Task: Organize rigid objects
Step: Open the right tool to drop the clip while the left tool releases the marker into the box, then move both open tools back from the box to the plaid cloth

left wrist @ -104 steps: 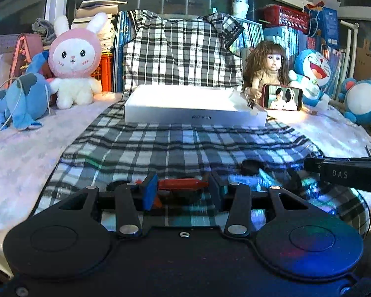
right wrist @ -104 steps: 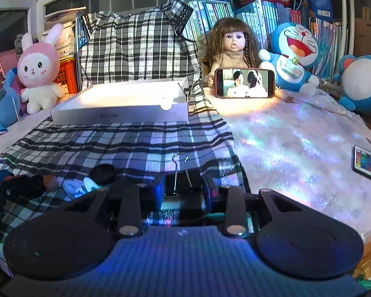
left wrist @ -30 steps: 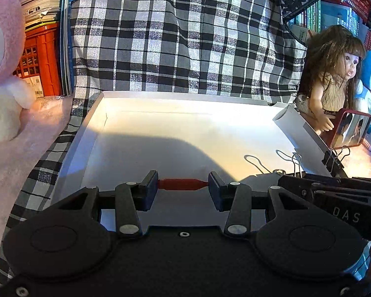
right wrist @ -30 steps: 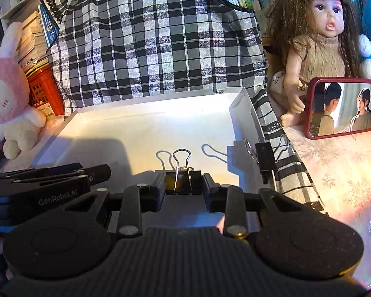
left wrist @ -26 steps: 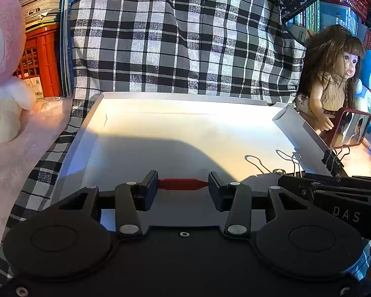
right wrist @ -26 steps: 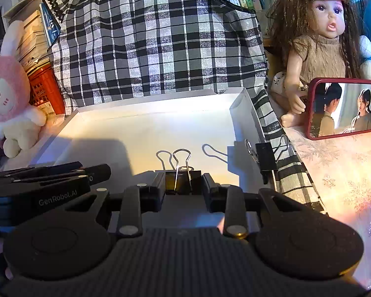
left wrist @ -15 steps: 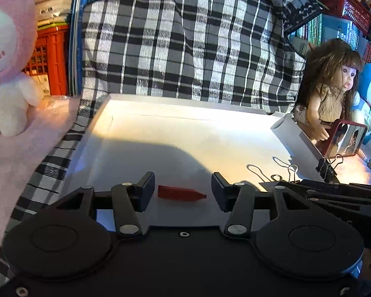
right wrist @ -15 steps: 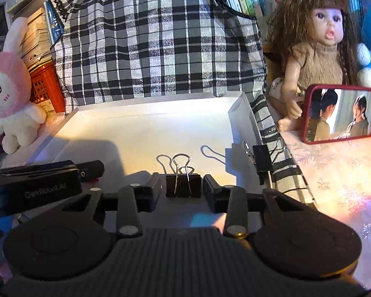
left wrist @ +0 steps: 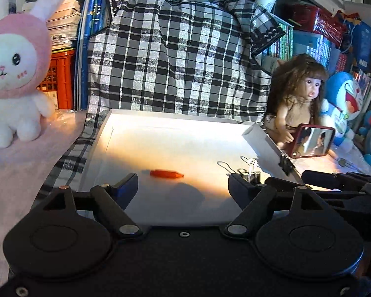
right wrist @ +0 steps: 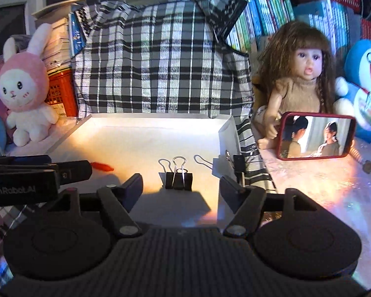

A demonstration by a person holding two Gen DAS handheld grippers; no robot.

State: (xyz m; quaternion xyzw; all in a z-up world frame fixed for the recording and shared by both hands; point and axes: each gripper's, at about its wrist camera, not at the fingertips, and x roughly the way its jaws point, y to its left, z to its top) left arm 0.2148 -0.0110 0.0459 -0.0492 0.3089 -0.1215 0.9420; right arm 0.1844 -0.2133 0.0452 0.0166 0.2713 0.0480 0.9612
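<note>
Both the left hand-held gripper [left wrist: 183,183] and the right hand-held gripper [right wrist: 181,184] are opening, empty; pulling away carelessly might knock the red crayon [left wrist: 166,173] or binder clip [right wrist: 178,180] about the white box [left wrist: 185,133].

Since a second ago both grippers have let go and drawn back from the white box [left wrist: 103,146], jaws opening: the left gripper [left wrist: 183,185] dropped the red crayon [left wrist: 166,173] inside it, the right gripper [right wrist: 180,185] the binder clip [right wrist: 178,180] beside its right wall.
</note>
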